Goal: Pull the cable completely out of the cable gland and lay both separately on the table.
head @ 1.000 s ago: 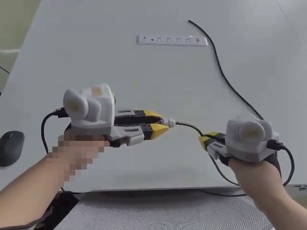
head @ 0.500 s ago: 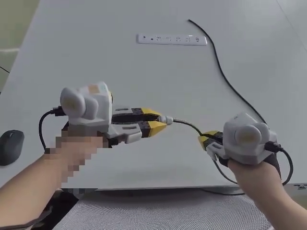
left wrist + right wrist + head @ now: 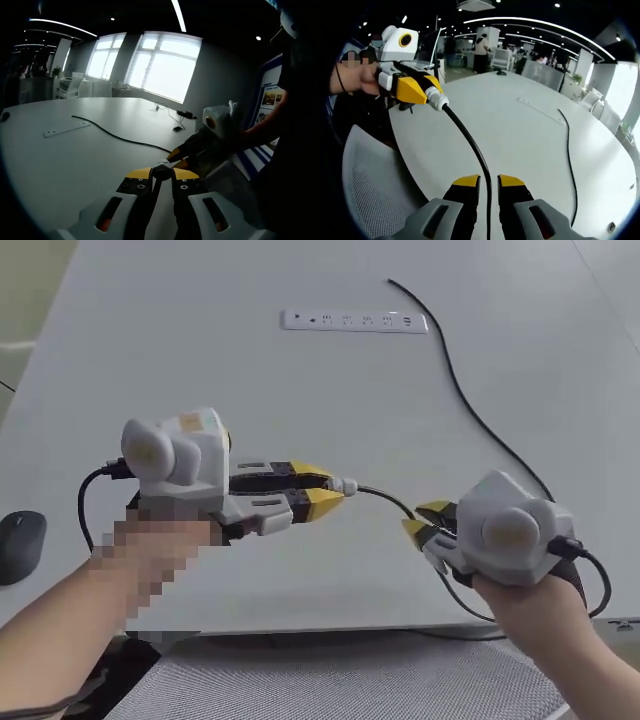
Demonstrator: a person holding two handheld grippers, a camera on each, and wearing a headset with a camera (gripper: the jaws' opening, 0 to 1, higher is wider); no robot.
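Above the table (image 3: 300,390) edge, my left gripper (image 3: 325,492) clamps the gland (image 3: 345,485), with the cable (image 3: 385,498) lodged inside. The cable passes between my right gripper's (image 3: 425,520) parted jaws, then hides behind it.

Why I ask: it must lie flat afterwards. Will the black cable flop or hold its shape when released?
The cable bows gently from the cable gland to the right gripper, so probably springy rather than limp. Thin, likely light; its round jacket may slip between jaws.
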